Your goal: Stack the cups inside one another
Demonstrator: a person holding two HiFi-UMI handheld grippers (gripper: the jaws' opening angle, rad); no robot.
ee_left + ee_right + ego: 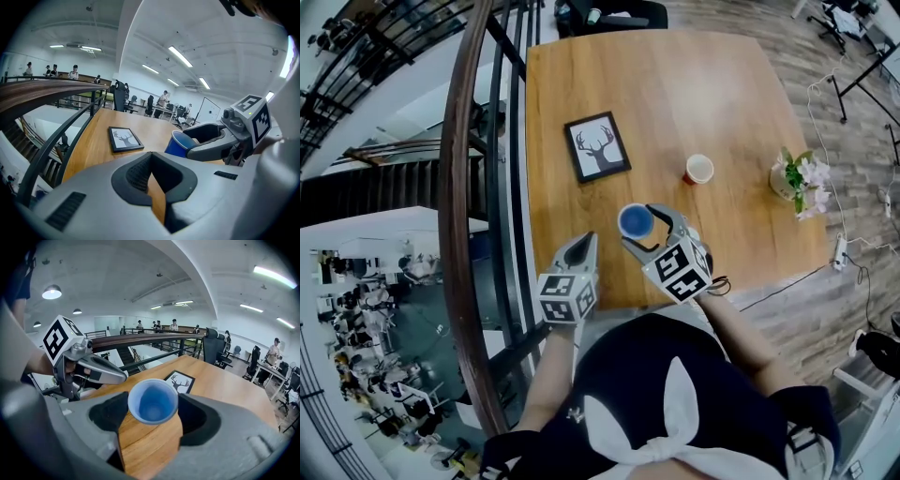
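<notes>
**Blue cup clamped upright, red cup waiting ahead**

The right gripper (640,227) has its jaws pressed against opposite sides of the blue cup (153,401), probably to leave the base free for nesting. The cup's long axis is vertical, mouth up. To its left, the left gripper (584,246) has its jaws together and carries nothing. Farther ahead and to the right, the red cup (698,170) stands mouth-up on the table (722,84).
</notes>
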